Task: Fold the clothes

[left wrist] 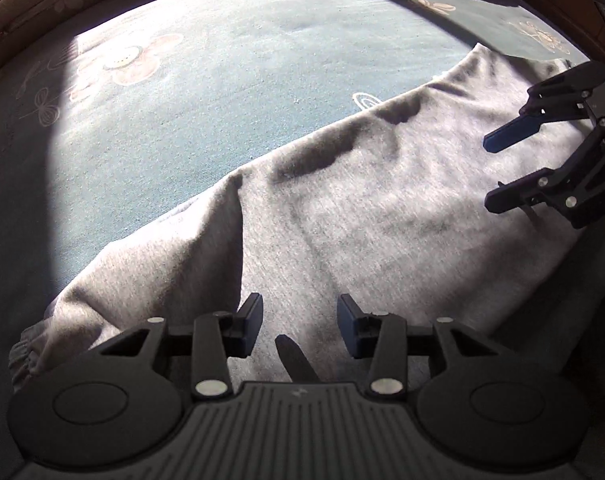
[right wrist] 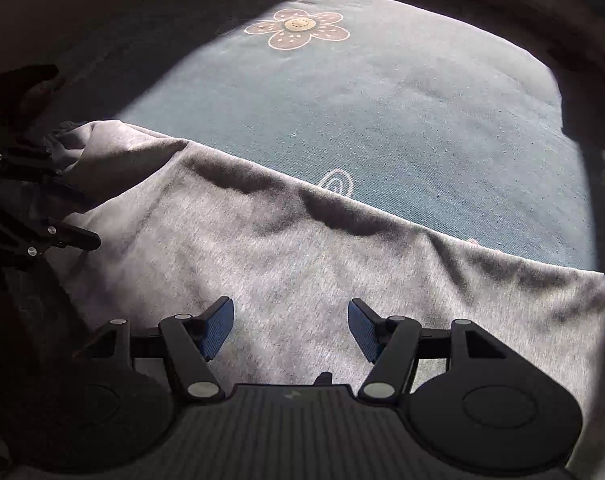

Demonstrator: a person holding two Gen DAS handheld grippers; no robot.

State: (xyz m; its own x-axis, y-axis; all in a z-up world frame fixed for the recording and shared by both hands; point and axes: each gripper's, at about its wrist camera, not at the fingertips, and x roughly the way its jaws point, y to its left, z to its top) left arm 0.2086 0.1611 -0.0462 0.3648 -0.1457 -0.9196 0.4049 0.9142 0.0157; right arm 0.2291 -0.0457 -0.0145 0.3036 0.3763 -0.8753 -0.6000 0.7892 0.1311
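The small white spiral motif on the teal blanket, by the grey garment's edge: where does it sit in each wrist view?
Left wrist view: the spiral motif is right of centre in the upper half, touching the grey garment's far fold.
Right wrist view: the spiral motif is near centre, just beyond that fold.
Shared landmark: the dark crease in the fold next to it.
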